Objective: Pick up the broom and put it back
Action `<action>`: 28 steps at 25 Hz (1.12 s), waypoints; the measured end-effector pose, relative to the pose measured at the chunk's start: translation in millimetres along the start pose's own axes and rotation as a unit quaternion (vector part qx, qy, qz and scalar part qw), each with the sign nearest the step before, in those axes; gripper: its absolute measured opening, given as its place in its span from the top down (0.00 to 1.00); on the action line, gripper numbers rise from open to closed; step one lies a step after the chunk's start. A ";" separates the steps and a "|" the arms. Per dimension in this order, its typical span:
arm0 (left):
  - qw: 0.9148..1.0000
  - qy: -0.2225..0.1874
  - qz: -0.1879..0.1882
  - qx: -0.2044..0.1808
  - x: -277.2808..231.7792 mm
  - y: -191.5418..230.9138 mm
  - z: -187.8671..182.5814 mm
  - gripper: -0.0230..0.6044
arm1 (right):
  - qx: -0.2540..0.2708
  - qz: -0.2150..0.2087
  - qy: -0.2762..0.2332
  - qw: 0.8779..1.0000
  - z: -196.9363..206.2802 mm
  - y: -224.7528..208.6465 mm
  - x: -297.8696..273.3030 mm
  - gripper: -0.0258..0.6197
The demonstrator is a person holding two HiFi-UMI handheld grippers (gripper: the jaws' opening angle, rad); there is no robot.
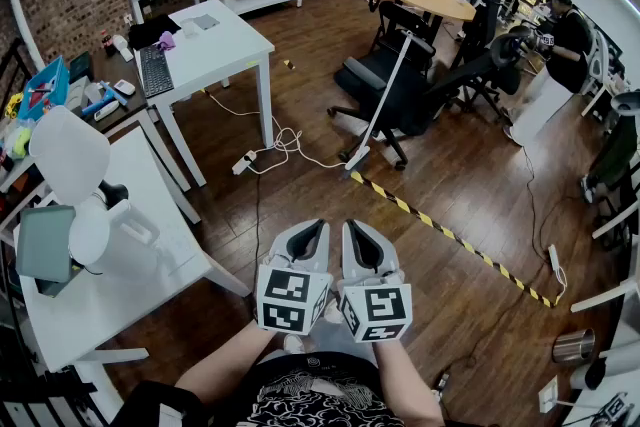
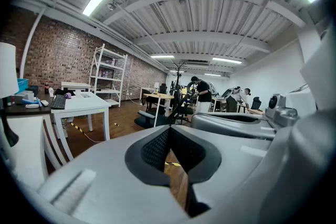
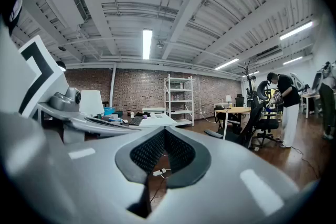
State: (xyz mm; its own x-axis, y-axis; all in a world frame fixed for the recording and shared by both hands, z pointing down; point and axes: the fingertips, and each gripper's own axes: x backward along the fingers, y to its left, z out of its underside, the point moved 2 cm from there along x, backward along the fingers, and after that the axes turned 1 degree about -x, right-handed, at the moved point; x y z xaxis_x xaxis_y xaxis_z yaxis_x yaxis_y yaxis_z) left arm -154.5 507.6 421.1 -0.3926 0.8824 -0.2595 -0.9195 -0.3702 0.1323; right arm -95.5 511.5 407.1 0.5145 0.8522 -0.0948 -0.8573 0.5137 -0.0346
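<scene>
Both of my grippers are pressed side by side low in the head view, the left gripper (image 1: pixel 312 227) and the right gripper (image 1: pixel 356 227) each with its marker cube nearest me. In the left gripper view, the left gripper (image 2: pixel 169 128) has its jaws together with only bare wooden floor showing through the gap in the pads. The right gripper (image 3: pixel 164 130) looks the same in its own view: jaws fully closed and holding nothing.

What I take for the broom (image 1: pixel 380 105) is a slim white stick with a small white head at its lower end. It stands tilted, its head on the brown wooden floor (image 1: pixel 300 185) and its handle leaning up and away against a black office chair (image 1: pixel 425 100).

It is well apart from both grippers, straight ahead and slightly to the right of the right one. Its head sits just beside the near end of a yellow-and-black striped floor tape (image 1: pixel 450 235), which runs off to the right between me and the chair.
</scene>
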 end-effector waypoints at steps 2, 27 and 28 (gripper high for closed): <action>1.000 0.002 0.000 0.001 -8.5 1.9 -0.5 0.96 | -0.001 0.002 0.001 1.000 1.1 -7.8 -6.7 0.96; 1.000 0.014 -0.018 -0.016 -227.2 23.3 -52.3 0.96 | -0.027 -0.003 0.010 1.000 -3.7 -177.5 -163.5 0.96; 1.000 0.014 -0.019 -0.016 -236.8 21.7 -55.1 0.96 | -0.028 -0.003 0.009 1.000 -5.8 -186.6 -168.4 0.96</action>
State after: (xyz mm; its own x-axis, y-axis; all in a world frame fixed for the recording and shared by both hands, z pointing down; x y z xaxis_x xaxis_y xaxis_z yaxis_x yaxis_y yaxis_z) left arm -82.6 274.7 432.7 -0.3580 0.8877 -0.2894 -0.9335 -0.3467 0.0912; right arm -22.3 271.5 423.8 0.5197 0.8469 -0.1130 -0.8542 0.5119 -0.0914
